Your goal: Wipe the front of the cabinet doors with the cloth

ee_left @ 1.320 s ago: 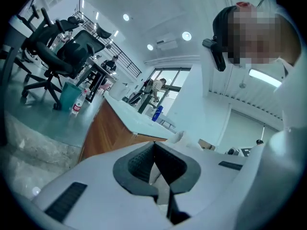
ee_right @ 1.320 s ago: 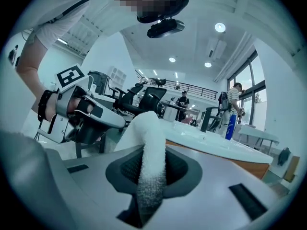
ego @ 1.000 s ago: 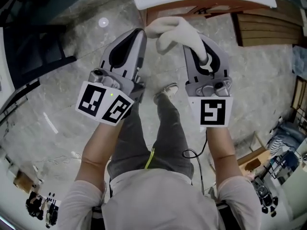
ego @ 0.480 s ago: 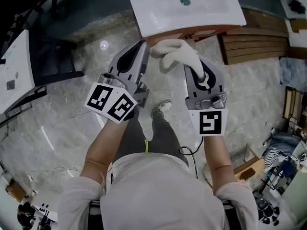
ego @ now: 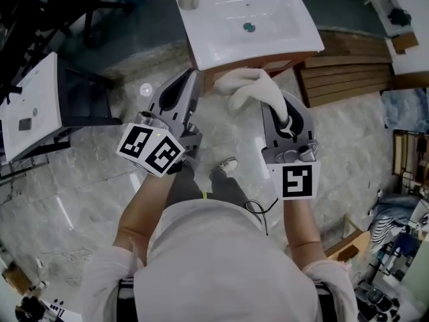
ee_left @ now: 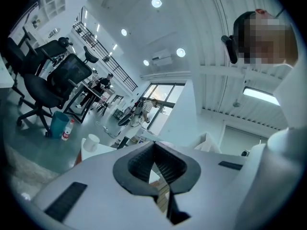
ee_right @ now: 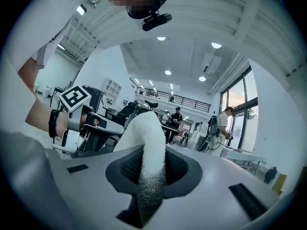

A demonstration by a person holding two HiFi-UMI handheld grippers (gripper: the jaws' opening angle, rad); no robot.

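Barely begun, by the look of it. Clenched in the right gripper [ego: 277,109]: the cloth [ego: 249,88], up in the air near the cabinet [ego: 265,51], touching nothing else. Pressed together on nothing: the left gripper [ego: 192,80], just beside. Left to do, judging from this: all the wiping. No view of the door fronts, hidden under the sink [ego: 214,39]. Cloth white, nubbly like terry, limp, bunched in a soft fold above the jaws. Cabinet brown, wood-like, showing only a thin top strip. Sink glossy white, hard, rectangular. Floor [ego: 100,180] pale, marbled, polished.
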